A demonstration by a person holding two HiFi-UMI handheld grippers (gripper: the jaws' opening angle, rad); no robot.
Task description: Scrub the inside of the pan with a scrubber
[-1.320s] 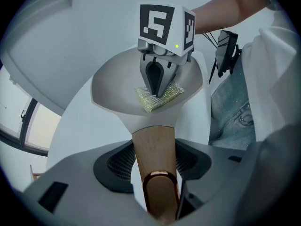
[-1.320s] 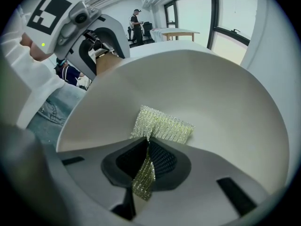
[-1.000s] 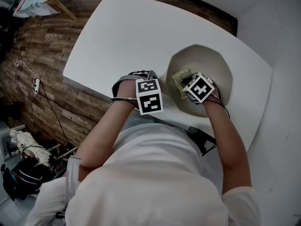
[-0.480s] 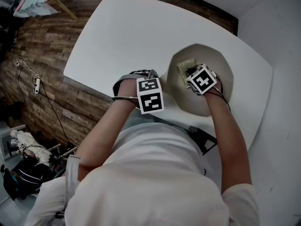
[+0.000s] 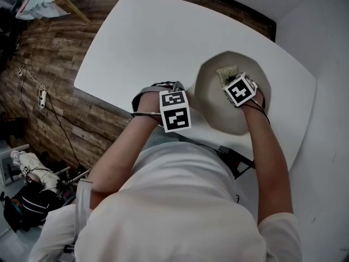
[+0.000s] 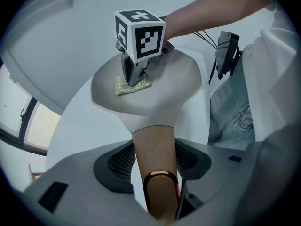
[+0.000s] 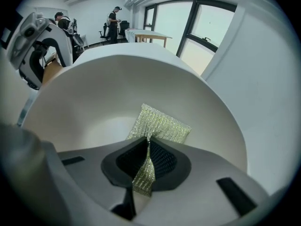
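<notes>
Right gripper (image 7: 143,171): over 1 second it has slid from the left side of the pan (image 5: 212,100) toward the pan's far rim.
Scrubber (image 5: 227,72): dragged along in the jaws, now just short of the far rim.
Pan floor: more bare surface shows at the left.
Marker cube (image 5: 240,89): turned slightly.
Right forearm (image 5: 267,152): reaches farther over the near rim.

The left tool (image 6: 160,194) grips the pan's wooden handle (image 6: 154,149), its jaws closed against either side. Farther off, the off-white pan (image 6: 181,81) sits on the white bench (image 6: 77,131). Inside it the right tool (image 6: 135,80), topped by its marker cube (image 6: 141,34), pins a yellow-green scrubber (image 6: 123,87) to the pan's floor. A forearm (image 6: 207,13) reaches in from the far right, and jeans (image 6: 230,112) show at right.
</notes>
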